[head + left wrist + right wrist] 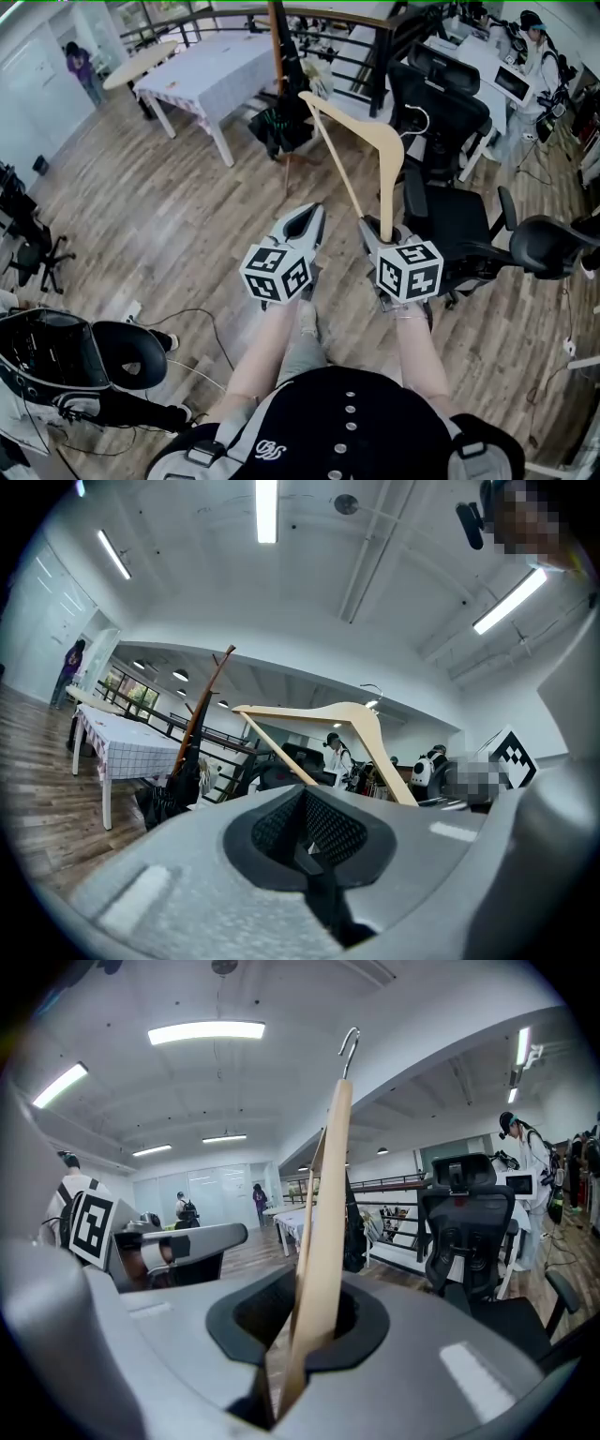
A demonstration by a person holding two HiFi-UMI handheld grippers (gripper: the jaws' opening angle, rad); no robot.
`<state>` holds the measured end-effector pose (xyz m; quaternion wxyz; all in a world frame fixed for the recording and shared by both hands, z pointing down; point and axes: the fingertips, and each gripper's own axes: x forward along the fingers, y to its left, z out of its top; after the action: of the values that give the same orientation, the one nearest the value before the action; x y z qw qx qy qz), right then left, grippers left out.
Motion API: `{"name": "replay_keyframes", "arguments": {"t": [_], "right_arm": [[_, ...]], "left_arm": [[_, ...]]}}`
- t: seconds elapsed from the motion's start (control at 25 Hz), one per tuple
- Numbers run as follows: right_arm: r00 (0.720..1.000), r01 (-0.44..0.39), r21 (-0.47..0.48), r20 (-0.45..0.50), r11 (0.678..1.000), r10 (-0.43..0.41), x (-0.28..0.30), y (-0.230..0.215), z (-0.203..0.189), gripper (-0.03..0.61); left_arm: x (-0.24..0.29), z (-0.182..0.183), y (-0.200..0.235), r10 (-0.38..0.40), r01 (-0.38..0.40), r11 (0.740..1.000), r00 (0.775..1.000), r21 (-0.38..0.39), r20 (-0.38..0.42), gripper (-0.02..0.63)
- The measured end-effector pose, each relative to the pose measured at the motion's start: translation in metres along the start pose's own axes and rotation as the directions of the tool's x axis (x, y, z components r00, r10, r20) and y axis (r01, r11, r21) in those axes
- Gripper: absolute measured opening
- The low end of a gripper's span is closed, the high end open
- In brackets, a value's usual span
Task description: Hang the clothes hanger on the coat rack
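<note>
- Hanger (386, 164), pale wood with a metal hook (350, 1044), is held up in the air in front of the person, not on the coat rack.
- Right tool (380, 230) is clamped narrowly on the end of one shoulder of the hanger. In the right gripper view the wood (323, 1222) rises edge-on out of the notch between the jaws, hook at the top.
- From the head view that arm of the hanger runs up from the tool to the bend. The other arm reaches away to the left, and the thin crossbar slants back down toward the tool.
- Left tool (305, 217) sits just beside the right one at about the same height. Its jaws are together with nothing between them (the left gripper view (314, 855) shows the pads meeting in a closed seam). It does not touch the hanger, which shows past it at (347, 714).
- Coat rack (278, 47) is a brown wooden pole standing on the plank floor (169, 234) ahead of both tools, dark items bunched low on it. Its branched top shows in the left gripper view (202, 710).
- Counter with a white checked cloth (206, 70) stands just left of the rack.
- Black office chairs (441, 112) are to the right.
- Person in purple (80, 66) is far off at the upper left.
</note>
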<state>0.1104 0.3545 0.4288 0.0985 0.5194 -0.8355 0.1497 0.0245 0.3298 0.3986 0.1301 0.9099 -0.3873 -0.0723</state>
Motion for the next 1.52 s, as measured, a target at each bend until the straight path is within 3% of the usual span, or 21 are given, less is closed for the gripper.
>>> {"name": "replay_keyframes", "arguments": {"t": [0.44,0.96,1.52], "right_arm": [[0.999,0.037,0.006,0.024,0.999,-0.037,0.114,-0.057,0.053,0.041],[0.99,0.101,0.018,0.098,0.995,-0.102,0.258,-0.112,0.137,0.041],[0.989,0.139,0.014,0.041,0.99,-0.14,0.34,-0.15,0.145,0.04]], "left_arm": [[0.097,0.037,0.092,-0.02,0.02,1.0,0.999,-0.001,0.028,-0.003],[0.215,0.093,0.21,-0.118,0.117,0.993,0.993,0.034,0.031,-0.003],[0.275,0.093,0.27,-0.117,0.117,0.993,0.993,0.015,0.017,-0.003]]}}
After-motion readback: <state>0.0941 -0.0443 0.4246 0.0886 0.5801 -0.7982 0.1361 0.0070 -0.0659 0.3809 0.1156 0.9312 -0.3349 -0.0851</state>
